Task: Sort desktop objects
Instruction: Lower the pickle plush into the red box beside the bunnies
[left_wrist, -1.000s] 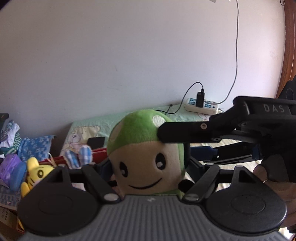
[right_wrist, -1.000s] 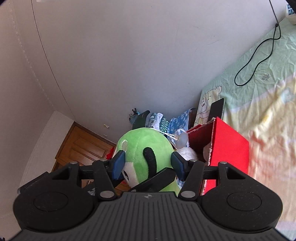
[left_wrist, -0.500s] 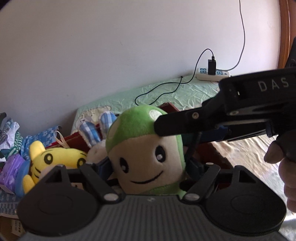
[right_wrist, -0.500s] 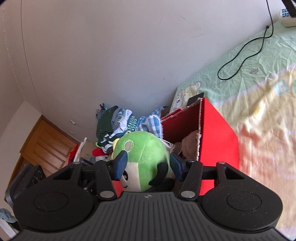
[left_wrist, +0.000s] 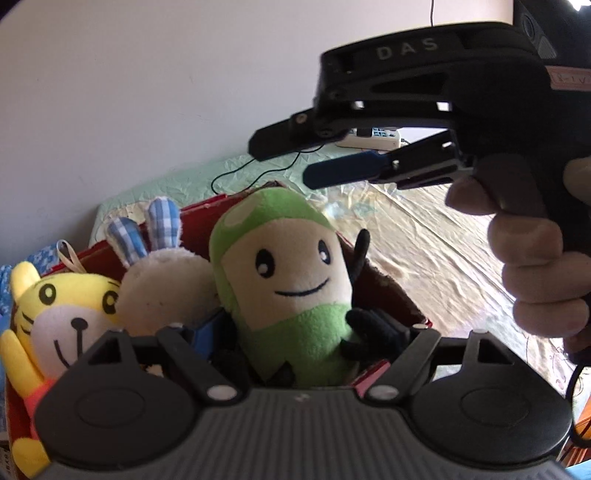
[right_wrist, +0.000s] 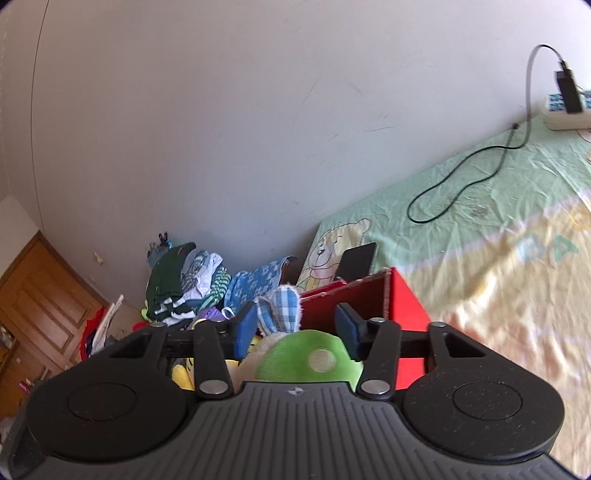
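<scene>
Left wrist view: green mushroom plush (left_wrist: 291, 291) sits upright in the red box (left_wrist: 402, 295), face toward the camera, beside a cream rabbit plush with blue checked ears (left_wrist: 162, 291) and a yellow tiger plush (left_wrist: 62, 310). The left gripper (left_wrist: 291, 336) reaches into the box on either side of the green plush's lower body; its fingertips are mostly hidden behind the toys, so I cannot tell whether they press the plush or stand clear. The right gripper (left_wrist: 291, 162) hangs above and behind the plush, jaws spread, nothing between them, held in a hand (left_wrist: 535, 269) (fingers wrapped round the grip).

Right wrist view: looks down past its own spread blue pads (right_wrist: 245, 330) at the green cap (right_wrist: 310, 360) and the checked ears (right_wrist: 282, 306) only; faces and the tiger's body are not shown here. The box's red outer wall (right_wrist: 404, 306) shows instead.

Surface: a bed sheet (right_wrist: 480, 229), pale green and yellow with a bear print. A dark phone (right_wrist: 356, 260) lies just behind the box. Black cable (right_wrist: 458, 184) runs to a power strip (right_wrist: 565, 110) by the white wall. Piled clothes (right_wrist: 184, 280) and a wooden door (right_wrist: 33, 306) to the far left.
</scene>
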